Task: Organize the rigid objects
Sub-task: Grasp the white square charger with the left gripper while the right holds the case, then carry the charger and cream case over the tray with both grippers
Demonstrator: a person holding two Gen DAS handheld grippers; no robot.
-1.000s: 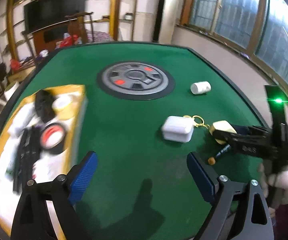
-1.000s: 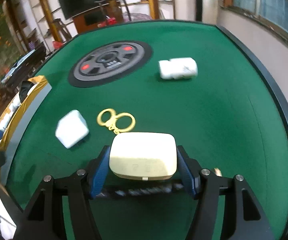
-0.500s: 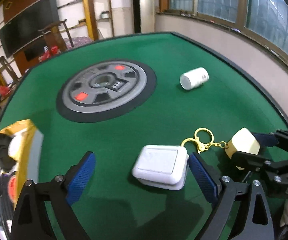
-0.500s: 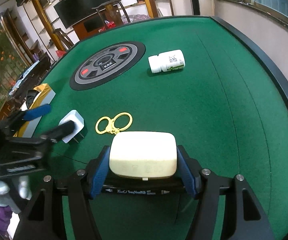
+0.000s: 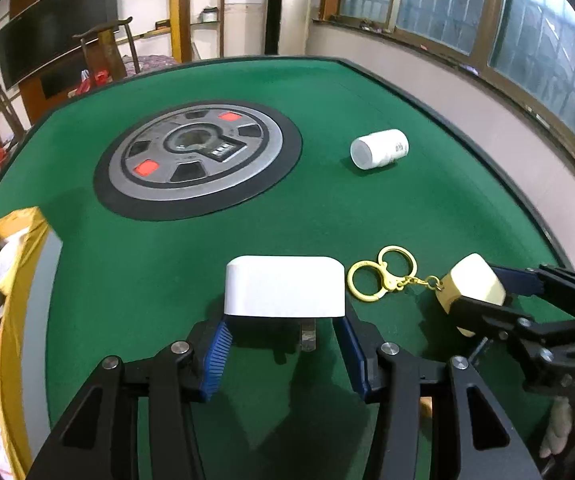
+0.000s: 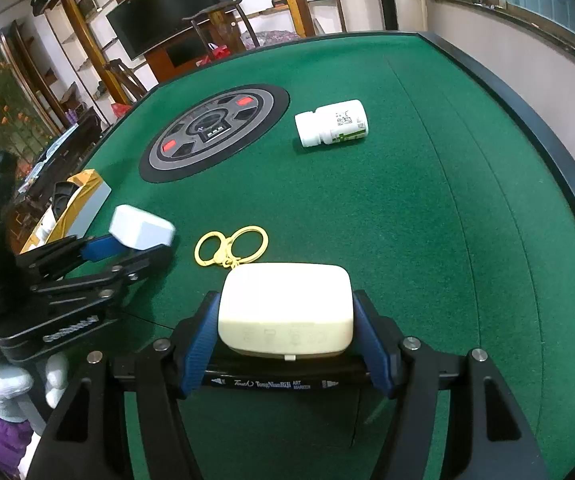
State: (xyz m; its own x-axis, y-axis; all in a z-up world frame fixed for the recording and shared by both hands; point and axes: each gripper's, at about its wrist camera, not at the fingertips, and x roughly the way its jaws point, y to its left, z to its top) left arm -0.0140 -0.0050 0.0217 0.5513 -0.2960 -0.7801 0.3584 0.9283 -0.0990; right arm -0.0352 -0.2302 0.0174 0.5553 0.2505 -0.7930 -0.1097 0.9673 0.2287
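A white plug adapter (image 5: 284, 292) sits between the blue pads of my left gripper (image 5: 283, 340), prongs toward the camera. The jaws are closing and the pads touch its sides. The right wrist view shows the same adapter (image 6: 141, 232) in the left gripper (image 6: 127, 248) just above the felt. My right gripper (image 6: 287, 320) is shut on a cream case (image 6: 285, 308), and a black marker (image 6: 271, 384) lies crosswise behind the case. A yellow double keyring (image 6: 231, 246) hangs from the case by a chain. The right gripper (image 5: 483, 296) also shows at the right of the left wrist view.
A white pill bottle (image 5: 379, 154) lies on its side on the green felt table (image 5: 327, 208). A round grey disc (image 5: 197, 158) sits at the table's centre. A yellow-rimmed tray (image 5: 15, 280) with several items stands at the left. Gloved hands hold both grippers.
My left gripper moved from beside the tray over to the adapter and narrowed its jaws around it. The right gripper kept hold of the cream case and stayed in place.
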